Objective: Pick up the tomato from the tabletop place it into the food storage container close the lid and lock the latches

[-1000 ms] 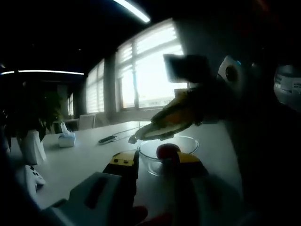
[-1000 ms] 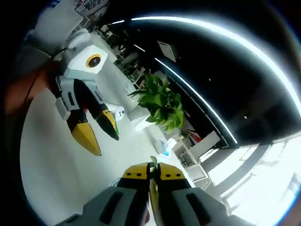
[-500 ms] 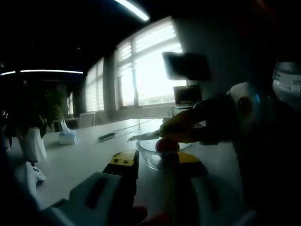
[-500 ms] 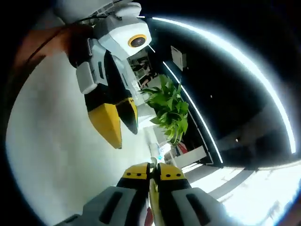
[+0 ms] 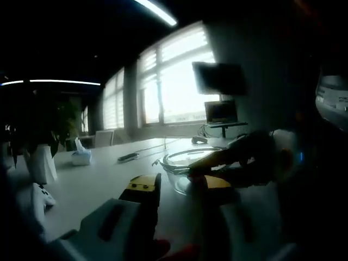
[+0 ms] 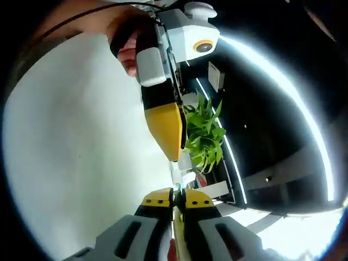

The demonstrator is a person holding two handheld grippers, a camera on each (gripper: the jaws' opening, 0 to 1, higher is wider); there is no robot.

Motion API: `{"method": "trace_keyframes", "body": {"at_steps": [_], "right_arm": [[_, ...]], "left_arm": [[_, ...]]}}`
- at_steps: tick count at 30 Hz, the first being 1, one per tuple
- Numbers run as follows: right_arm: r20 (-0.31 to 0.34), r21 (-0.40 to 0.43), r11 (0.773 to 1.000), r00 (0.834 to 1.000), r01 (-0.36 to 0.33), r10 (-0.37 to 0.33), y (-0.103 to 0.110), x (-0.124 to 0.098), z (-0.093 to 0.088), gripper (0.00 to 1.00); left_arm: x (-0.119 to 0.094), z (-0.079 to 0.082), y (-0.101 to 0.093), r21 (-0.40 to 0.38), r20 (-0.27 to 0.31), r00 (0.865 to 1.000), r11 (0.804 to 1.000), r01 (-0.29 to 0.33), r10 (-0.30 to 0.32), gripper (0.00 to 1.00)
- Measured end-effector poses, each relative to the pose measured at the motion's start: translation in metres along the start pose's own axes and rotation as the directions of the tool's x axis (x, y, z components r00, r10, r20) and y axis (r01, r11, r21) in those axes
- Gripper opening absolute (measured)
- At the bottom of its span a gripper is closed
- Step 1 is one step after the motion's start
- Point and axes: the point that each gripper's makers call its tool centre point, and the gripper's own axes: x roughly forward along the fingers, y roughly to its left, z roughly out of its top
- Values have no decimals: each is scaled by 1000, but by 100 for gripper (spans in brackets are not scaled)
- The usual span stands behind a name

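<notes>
**A:** Where do things stand for closing it?

**B:** Your right gripper (image 6: 175,197) has its jaws pinched almost together on a thin pale edge, which I take for the lid (image 5: 187,154). In the left gripper view that lid lies across the rim of the glass container (image 5: 173,176) at centre frame, on the table (image 5: 98,179). Your left gripper (image 5: 179,182) is at lower centre, jaws wide apart and holding nothing.

**A:** And the tomato?

**B:** There's a dim reddish shape low inside the container, just above the left gripper's right-hand jaw. It's probably the tomato (image 5: 197,178), but the backlight makes it hard to be sure.

**A:** How do I seat the lid well?

**B:** Lower it level, so that no side catches on the rim. Check that it sits flush all round before you let go. Glass will likely slide on this smooth top, so bring the open left gripper against the container wall to steady it. I can't make out the latches from here; find them before pressing.
</notes>
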Motion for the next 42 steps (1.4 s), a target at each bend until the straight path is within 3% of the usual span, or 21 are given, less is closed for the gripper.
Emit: {"method": "trace_keyframes", "body": {"at_steps": [6,12,17,22,27,28,37,39,40,42], "right_arm": [[12,-27,999,1000,17,-17,-14,11,-2,2],[47,-83,996,998,35,-31,-7,12,0,4],[67,-48,999,998,-3,6,-2,3,-1,10],[82,-67,998,997,-2,7,-2,0,-6,8],[73,-2,1000,997,-29,29,0,-1,-8,9],[95,29,999,995,-35,32,0,-2,-4,9],[115,53,997,992,-48,42,-4,-9,2,9],[134,116,991,989,-72,56,-3,-11,6,10],[139,170,978,985,-122,99,1,-14,7,10],[141,232,962,984,-144,113,-3,-17,8,10]], "left_arm": [[0,1,-1,-4,4,1000,1000,4,-4,21],[-1,2,0,-10,14,1000,1000,1,-1,21],[-1,3,0,-12,17,1000,1000,0,0,21],[-1,4,2,-17,20,1000,1000,-6,6,21],[-1,5,0,-24,27,1000,1000,1,0,21],[-1,5,1,-22,25,1000,1000,0,1,21],[-1,6,3,-24,28,1000,1000,-8,8,21],[0,7,4,-22,26,1000,1000,-9,10,21],[0,7,4,-22,27,1000,1000,-7,8,21],[0,11,0,-20,35,999,1000,6,-5,21]]}}
